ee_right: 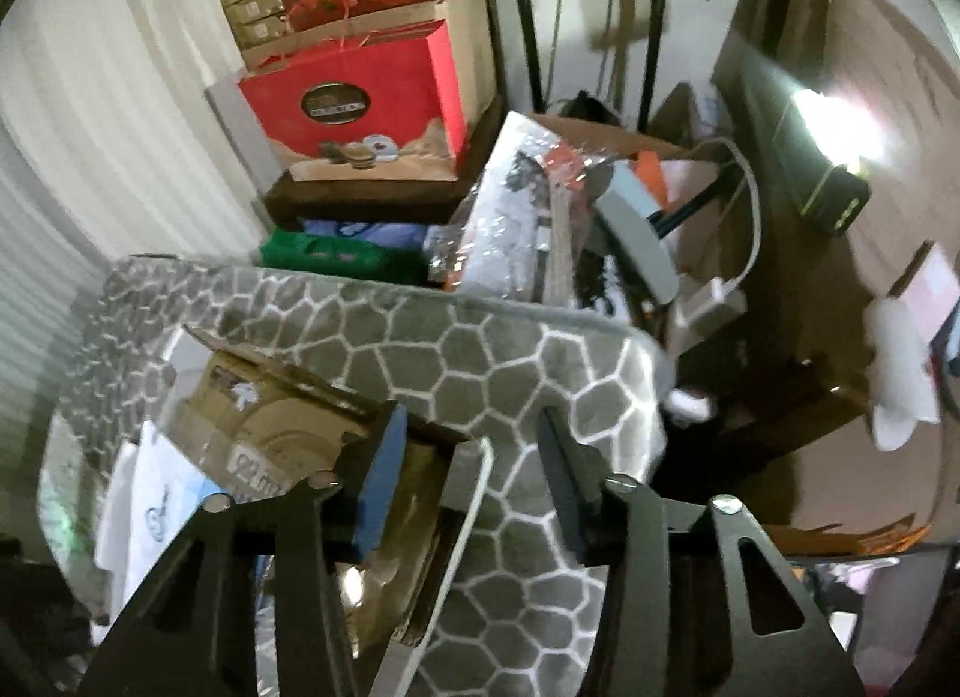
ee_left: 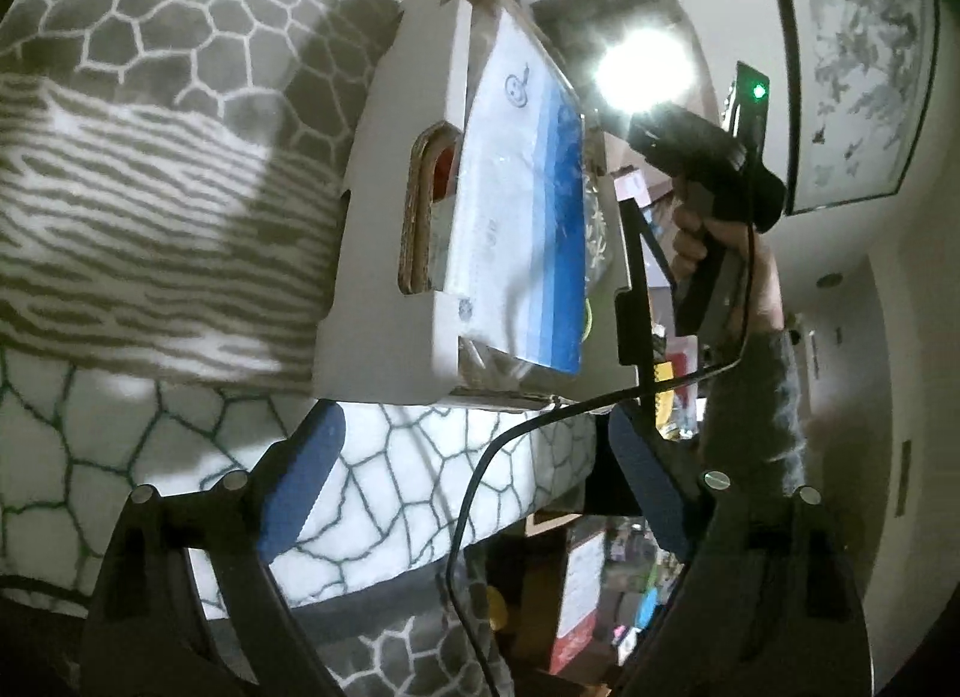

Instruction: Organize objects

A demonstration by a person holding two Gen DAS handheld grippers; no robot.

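Left wrist view: the left gripper (ee_left: 468,487), fingers wide apart and empty, hangs before a white cardboard box (ee_left: 390,253) standing on the honeycomb-patterned blanket (ee_left: 180,36) near its edge, a blue-and-white packet (ee_left: 528,205) inside. The right gripper (ee_right: 471,475) straddles the box's white wall (ee_right: 474,493) with its fingers apart, neither pad pressing. Red gift boxes (ee_right: 360,96) are stacked beyond the blanket's far edge.

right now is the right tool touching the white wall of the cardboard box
Apart. The right wrist view shows the box wall inside the open right tool, with box interior showing on one side and grey blanket on the other.
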